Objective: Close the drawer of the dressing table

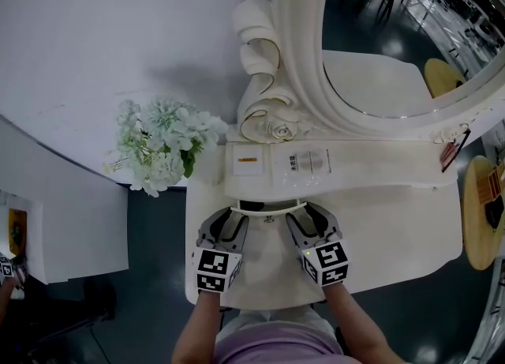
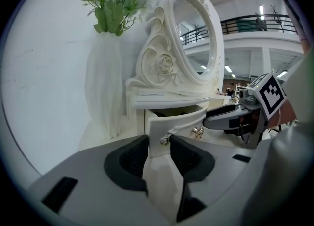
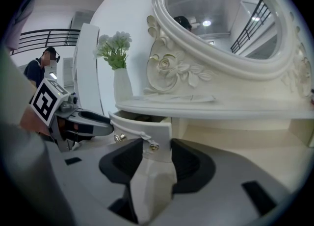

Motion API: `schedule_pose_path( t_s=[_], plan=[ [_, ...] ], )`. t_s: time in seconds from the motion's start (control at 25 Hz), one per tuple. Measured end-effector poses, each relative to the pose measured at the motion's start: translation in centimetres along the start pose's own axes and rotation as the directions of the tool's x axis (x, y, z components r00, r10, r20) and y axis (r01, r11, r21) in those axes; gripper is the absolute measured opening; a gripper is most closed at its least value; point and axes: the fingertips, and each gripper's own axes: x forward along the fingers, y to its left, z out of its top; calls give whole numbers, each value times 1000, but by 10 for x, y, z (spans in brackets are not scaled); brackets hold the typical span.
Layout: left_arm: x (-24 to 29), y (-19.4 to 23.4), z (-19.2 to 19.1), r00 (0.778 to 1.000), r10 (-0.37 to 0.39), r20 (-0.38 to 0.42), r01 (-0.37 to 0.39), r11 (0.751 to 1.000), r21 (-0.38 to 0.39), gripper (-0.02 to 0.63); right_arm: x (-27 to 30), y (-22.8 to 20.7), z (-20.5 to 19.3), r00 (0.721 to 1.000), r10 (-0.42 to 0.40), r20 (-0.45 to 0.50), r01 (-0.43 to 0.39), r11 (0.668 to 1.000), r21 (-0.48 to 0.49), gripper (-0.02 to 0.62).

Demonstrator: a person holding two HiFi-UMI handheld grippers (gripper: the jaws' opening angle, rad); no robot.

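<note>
From above, the white curved drawer (image 1: 272, 210) sits slightly pulled out of the white dressing desk (image 1: 410, 220). My left gripper (image 1: 232, 215) and right gripper (image 1: 308, 214) are at its near front. In the left gripper view, my jaws stand apart around the drawer's left brass knob (image 2: 165, 140). In the right gripper view, my jaws stand apart around its right brass knob (image 3: 154, 146).

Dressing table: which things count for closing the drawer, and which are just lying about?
For the job:
- drawer, pulled out
- its knobs
- left gripper and right gripper, jaws apart at the drawer front

Lying about:
- flowers
- oval mirror
- orange card
</note>
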Motion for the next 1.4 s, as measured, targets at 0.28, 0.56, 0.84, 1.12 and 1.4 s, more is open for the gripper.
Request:
schedule_pose_path(
  t_s=[0.28,0.56,0.84,1.12,1.4],
  plan=[
    [3,3,2,1000,10,5,-10,1000,-8,149,3,-2,2,1000,8,4,-8,1000,6,189],
    [5,5,3,1000,25,3,-24,1000,-20,149,5,-3,3,1000,6,-1,-6,1000,6,189],
    [5,6,5,999,31,10,-30,999,-28,146,5,-3,4,1000,6,5,-6,1000,10,187],
    [9,9,8,999,29,13,-29,999,-33,146,8,-5,6,1000,-2,10,1,1000,20,186],
    [13,12,11,999,34,17,-33,999,-40,146,12,-8,9,1000,-12,14,11,1000,27,187]
  ],
)
